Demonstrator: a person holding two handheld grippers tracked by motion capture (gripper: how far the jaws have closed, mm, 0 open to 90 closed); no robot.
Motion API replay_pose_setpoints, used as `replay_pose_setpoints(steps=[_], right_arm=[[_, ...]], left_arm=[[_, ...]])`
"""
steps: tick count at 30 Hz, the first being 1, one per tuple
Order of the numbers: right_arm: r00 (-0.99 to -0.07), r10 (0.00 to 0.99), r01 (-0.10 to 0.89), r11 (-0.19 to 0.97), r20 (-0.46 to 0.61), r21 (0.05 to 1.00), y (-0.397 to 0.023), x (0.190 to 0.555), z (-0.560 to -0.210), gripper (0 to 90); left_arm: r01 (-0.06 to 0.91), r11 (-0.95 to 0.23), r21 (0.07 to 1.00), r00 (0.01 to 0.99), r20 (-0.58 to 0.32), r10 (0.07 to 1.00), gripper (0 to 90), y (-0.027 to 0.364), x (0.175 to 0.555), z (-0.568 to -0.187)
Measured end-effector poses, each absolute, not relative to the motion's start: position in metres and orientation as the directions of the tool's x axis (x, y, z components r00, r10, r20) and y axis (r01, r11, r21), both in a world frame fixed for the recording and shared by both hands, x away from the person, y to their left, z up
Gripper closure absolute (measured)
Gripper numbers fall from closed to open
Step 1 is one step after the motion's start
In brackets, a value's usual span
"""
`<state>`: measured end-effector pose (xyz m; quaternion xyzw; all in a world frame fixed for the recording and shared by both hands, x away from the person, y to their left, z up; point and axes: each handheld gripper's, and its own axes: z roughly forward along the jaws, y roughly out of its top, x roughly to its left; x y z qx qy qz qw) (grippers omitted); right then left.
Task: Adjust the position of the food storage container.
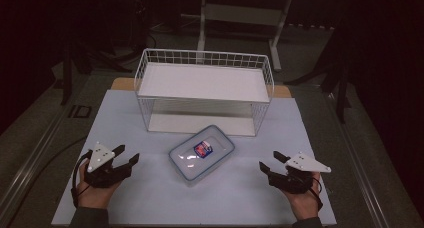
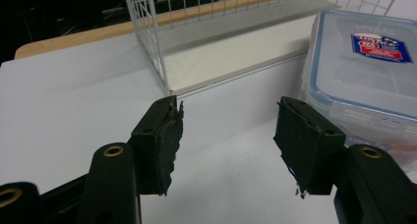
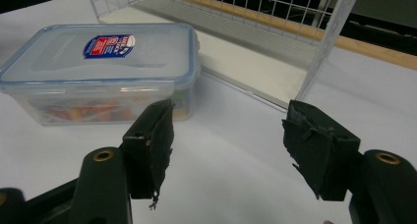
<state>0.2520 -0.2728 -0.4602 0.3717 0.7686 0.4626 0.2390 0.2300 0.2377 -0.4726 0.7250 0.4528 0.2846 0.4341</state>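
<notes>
Dim surroundings frame a pale tabletop [image 1: 150,198] where both hands rest low at the near edge, forearms entering from below. From the left gripper [image 1: 123,158], held in the left hand [image 1: 94,192], the jaws stand spread with nothing between them, angled toward the centre. The right gripper [image 1: 272,160], in the right hand [image 1: 304,200], mirrors it, jaws likewise parted and empty, aimed inward. Between the two, apart from both, lies a clear lidded container [image 1: 202,153] with a blue seal and a label on top. Just behind it stands a white wire rack [image 1: 204,83] with a flat upper shelf.
</notes>
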Motion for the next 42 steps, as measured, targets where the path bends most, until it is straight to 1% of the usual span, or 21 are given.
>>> replay_pose_setpoints(steps=[8,12,16,19,25,30,35,39,40,41,42], right_arm=[[-0.601,0.799,0.355,0.288,-0.018,0.890,-0.275,0.253,-0.460,37.2],[-0.602,0.798,0.354,0.292,-0.023,0.888,-0.275,0.255,-0.461,36.6],[-0.605,0.796,0.354,0.287,-0.016,0.890,-0.275,0.256,-0.461,35.8],[-0.609,0.793,0.360,0.272,0.003,0.892,-0.274,0.259,-0.462,34.0],[-0.611,0.792,0.356,0.272,0.002,0.894,-0.271,0.260,-0.462,31.5],[-0.612,0.791,0.363,0.276,0.005,0.890,-0.270,0.261,-0.463,30.6],[-0.610,0.792,0.363,0.277,0.002,0.890,-0.269,0.262,-0.463,30.4],[-0.613,0.790,0.363,0.277,0.004,0.890,-0.269,0.262,-0.464,30.3],[-0.612,0.791,0.364,0.277,0.004,0.889,-0.269,0.262,-0.464,30.3],[-0.612,0.791,0.364,0.277,0.004,0.889,-0.269,0.262,-0.464,30.3],[-0.612,0.790,0.366,0.277,0.006,0.888,-0.268,0.263,-0.465,30.3]], left_arm=[[0.420,-0.204,0.884,0.436,0.000,0.900,42.7,0.236,0.232,-0.474],[0.430,-0.220,0.875,0.470,-0.009,0.883,45.9,0.230,0.234,-0.475],[0.430,-0.244,0.869,0.491,0.002,0.871,47.7,0.221,0.234,-0.474],[0.400,-0.257,0.880,0.539,0.000,0.842,52.9,0.207,0.231,-0.469],[0.387,-0.295,0.874,0.588,0.013,0.809,61.2,0.190,0.230,-0.470],[0.398,-0.294,0.869,0.627,-0.024,0.778,75.4,0.178,0.230,-0.473],[0.394,-0.336,0.856,0.669,-0.016,0.743,88.4,0.165,0.229,-0.476],[0.393,-0.352,0.850,0.696,-0.025,0.718,89.4,0.156,0.228,-0.478],[0.399,-0.343,0.850,0.703,-0.044,0.710,89.4,0.153,0.229,-0.478],[0.399,-0.343,0.850,0.703,-0.044,0.710,89.4,0.153,0.229,-0.478],[0.393,-0.350,0.850,0.718,-0.047,0.694,89.4,0.143,0.228,-0.478]])
